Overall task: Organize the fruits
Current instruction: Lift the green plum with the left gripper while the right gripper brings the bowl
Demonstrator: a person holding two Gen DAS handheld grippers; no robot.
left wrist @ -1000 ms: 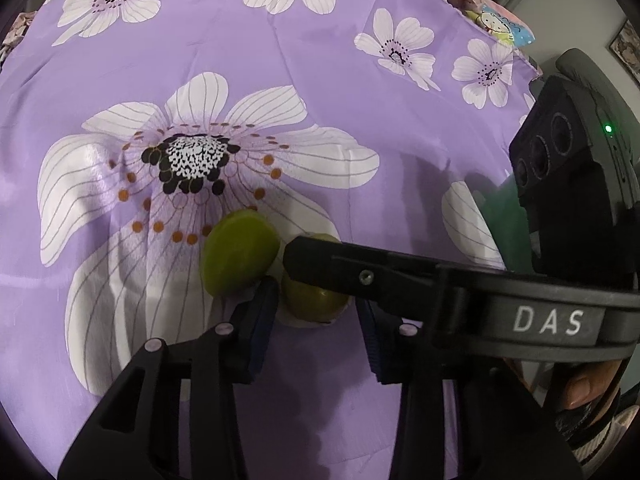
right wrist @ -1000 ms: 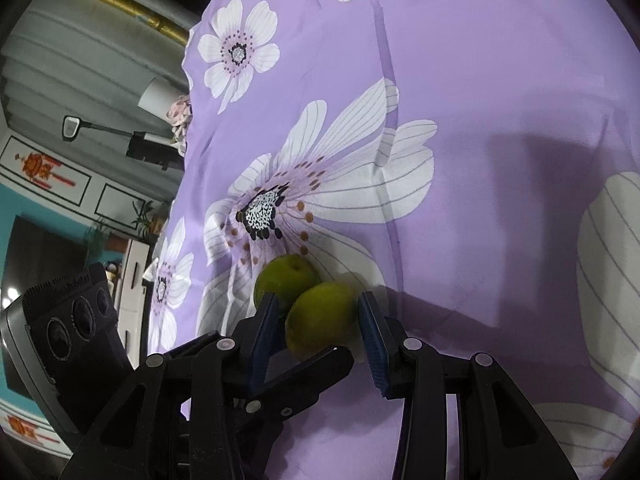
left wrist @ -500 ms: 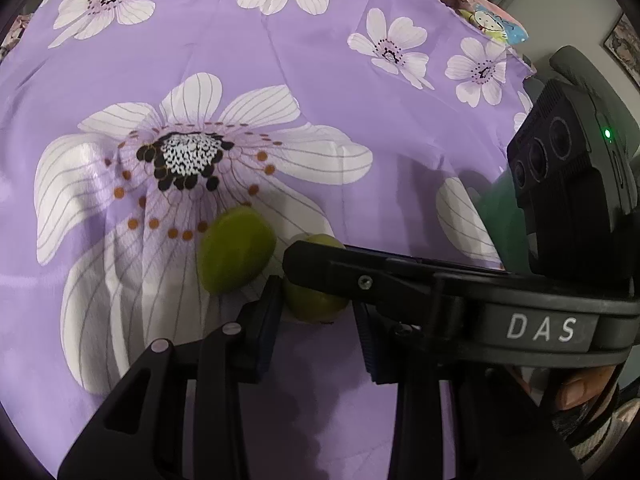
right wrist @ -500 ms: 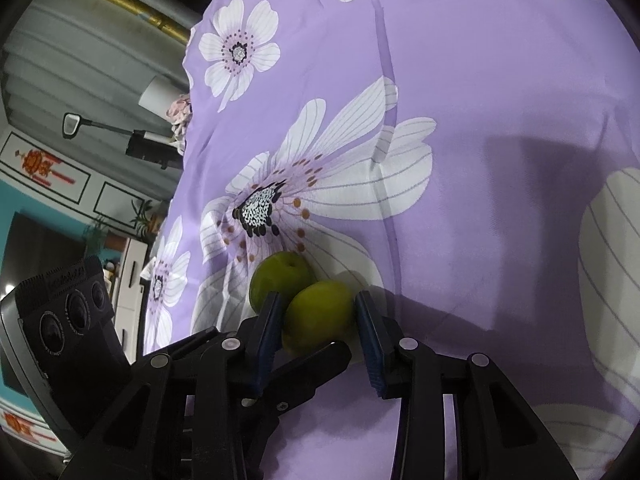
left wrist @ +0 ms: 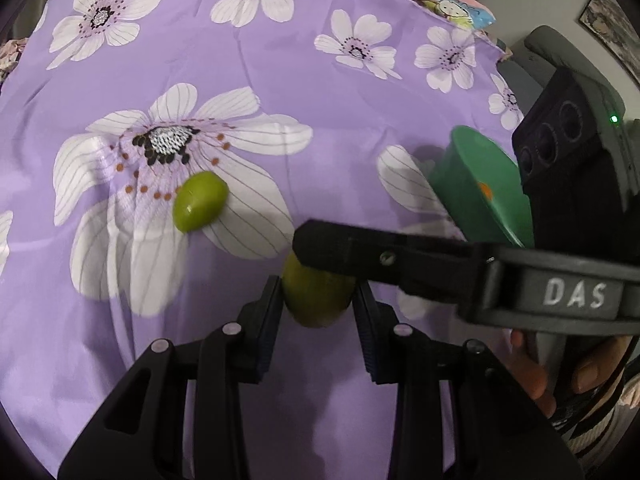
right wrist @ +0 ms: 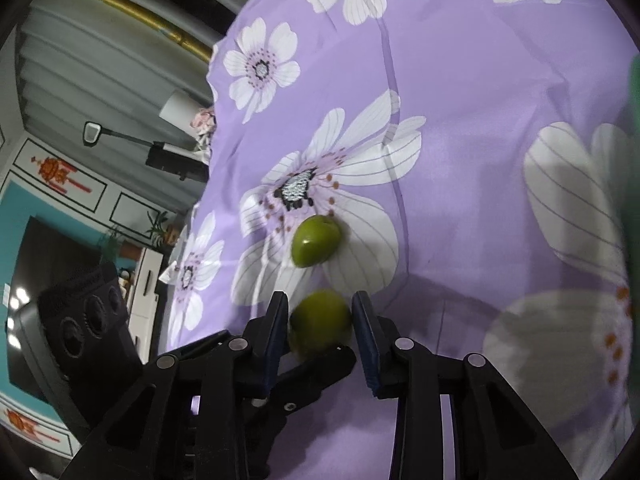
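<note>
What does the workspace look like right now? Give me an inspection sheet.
Surface: purple flowered cloth, lightly creased.
Job's things: held fruit, green, between both grippers; loose fruit, green, lying on the cloth; green bowl at the right, an orange piece inside.
Clutter: cartoon-print item past the cloth's far edge.
Grippers: left gripper pads on the held fruit; right gripper closing on the same fruit, its finger crossing over the left one's view.
Cables: nothing seen.
Surroundings: TV, curtain.
</note>
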